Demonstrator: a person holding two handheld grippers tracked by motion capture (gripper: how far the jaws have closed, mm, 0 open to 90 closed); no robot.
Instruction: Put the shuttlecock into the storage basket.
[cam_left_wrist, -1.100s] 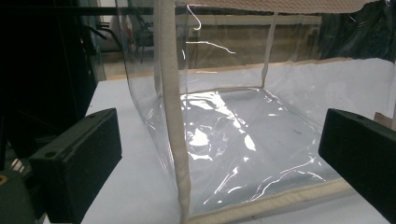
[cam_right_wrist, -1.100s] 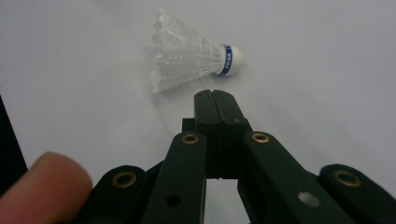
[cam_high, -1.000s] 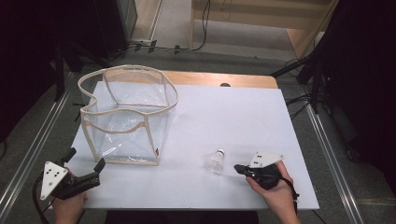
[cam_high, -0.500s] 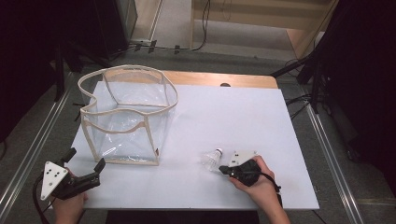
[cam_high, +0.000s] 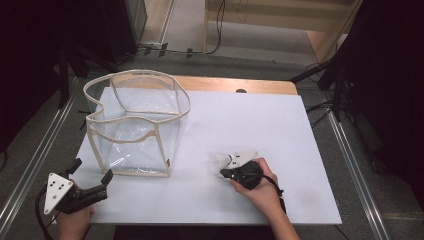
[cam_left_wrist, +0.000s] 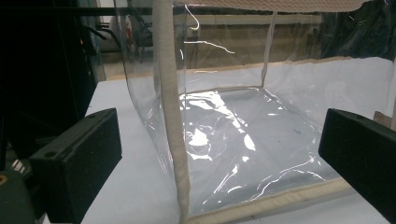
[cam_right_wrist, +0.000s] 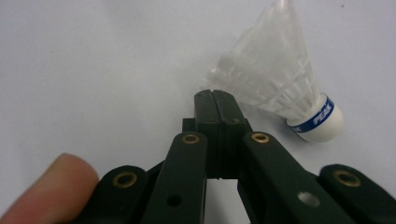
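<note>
Shuttlecock (cam_right_wrist: 285, 88) now lies touching the right gripper (cam_right_wrist: 215, 95), which has slid in closed, empty; left gripper (cam_high: 90, 186) stays open near the bag (cam_high: 135, 125).

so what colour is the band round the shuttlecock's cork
Blue with white lettering, on the shuttlecock; clearest in the right gripper view.

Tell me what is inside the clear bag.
Nothing shows inside the clear bag: through its walls only the bare floor panel and glare are visible in the left gripper view. The shuttlecock lies outside on the table. The seam strip hides a narrow slice.
</note>
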